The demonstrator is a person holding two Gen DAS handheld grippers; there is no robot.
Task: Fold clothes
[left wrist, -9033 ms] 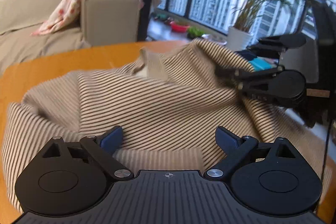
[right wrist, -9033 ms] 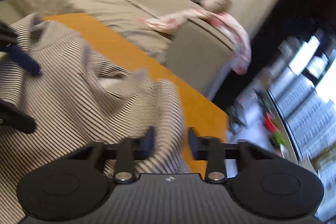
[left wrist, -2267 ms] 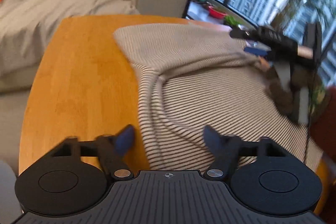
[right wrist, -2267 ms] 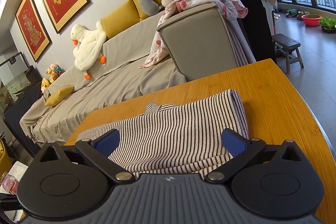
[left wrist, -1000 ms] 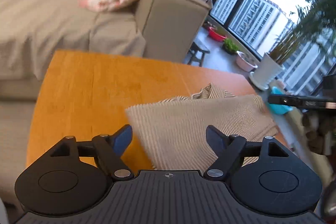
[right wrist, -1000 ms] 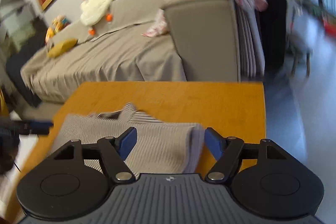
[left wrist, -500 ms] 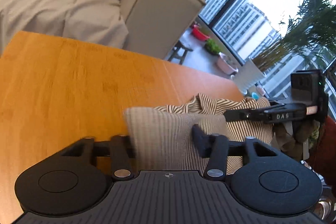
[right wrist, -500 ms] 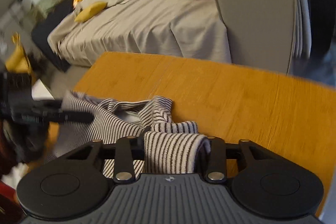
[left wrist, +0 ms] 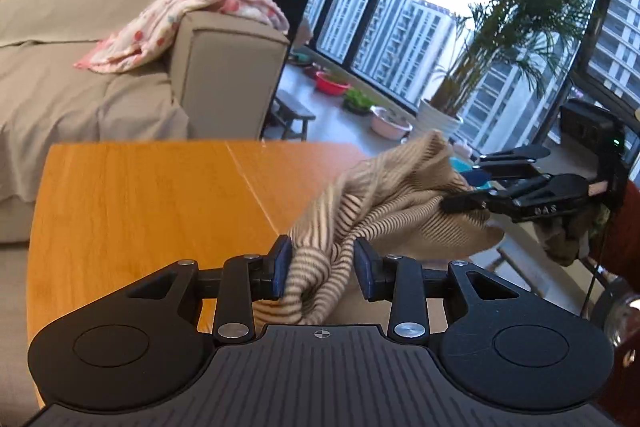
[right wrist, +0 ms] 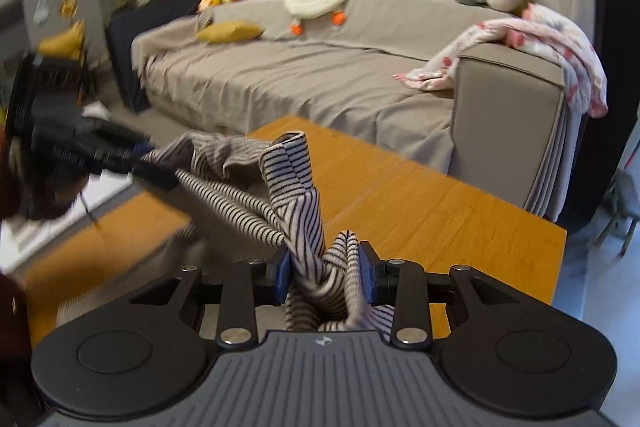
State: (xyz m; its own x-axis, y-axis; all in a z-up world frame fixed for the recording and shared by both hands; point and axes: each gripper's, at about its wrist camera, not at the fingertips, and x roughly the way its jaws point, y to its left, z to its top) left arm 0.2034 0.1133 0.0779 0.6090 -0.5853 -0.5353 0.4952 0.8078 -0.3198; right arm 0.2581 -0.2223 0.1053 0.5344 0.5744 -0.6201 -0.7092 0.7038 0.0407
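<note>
From the left we see a grey sofa with a pink blanket over its arm, then the orange wooden surface. Our left tool is closing on the striped garment, which hangs lifted above the surface; our right tool pinches its other end. A palm stands by the windows.
</note>
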